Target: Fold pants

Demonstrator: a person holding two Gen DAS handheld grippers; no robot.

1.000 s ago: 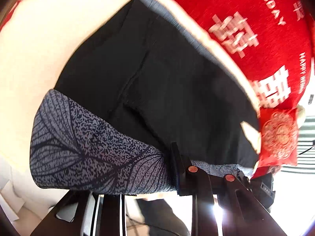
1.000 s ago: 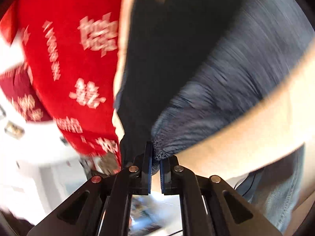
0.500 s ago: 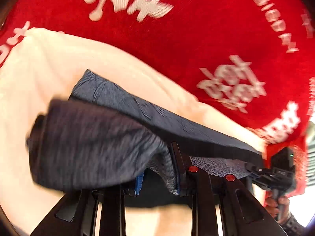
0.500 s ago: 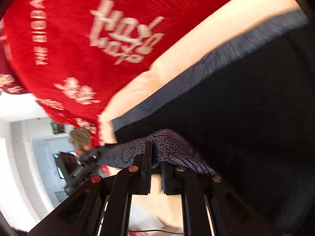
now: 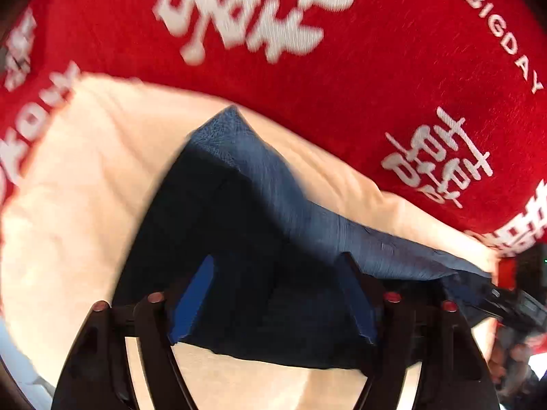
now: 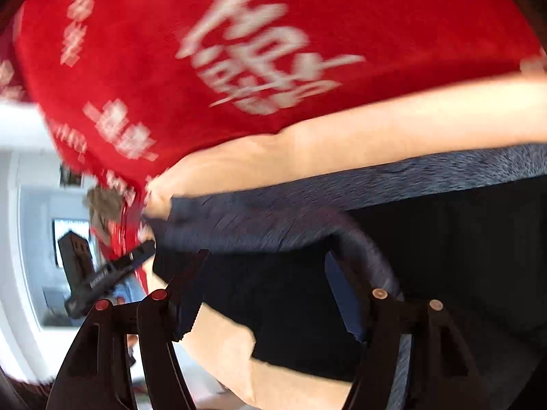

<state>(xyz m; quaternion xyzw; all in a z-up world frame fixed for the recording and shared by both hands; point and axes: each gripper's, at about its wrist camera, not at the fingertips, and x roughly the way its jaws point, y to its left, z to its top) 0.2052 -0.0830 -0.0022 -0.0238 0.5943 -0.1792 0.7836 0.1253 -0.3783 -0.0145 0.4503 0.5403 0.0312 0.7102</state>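
Dark pants lengthwise between claws (both spread)

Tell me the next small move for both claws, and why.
Probably draw both back clear of the pants. The left claw and right claw stand open, and the dark fabric lies doubled on the cream sheet, gripped by neither.

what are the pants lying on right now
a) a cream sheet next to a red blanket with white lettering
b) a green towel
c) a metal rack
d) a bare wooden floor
a: in the left wrist view the dark pants rest on a cream sheet, with the red blanket and its white lettering bordering the sheet's far side.
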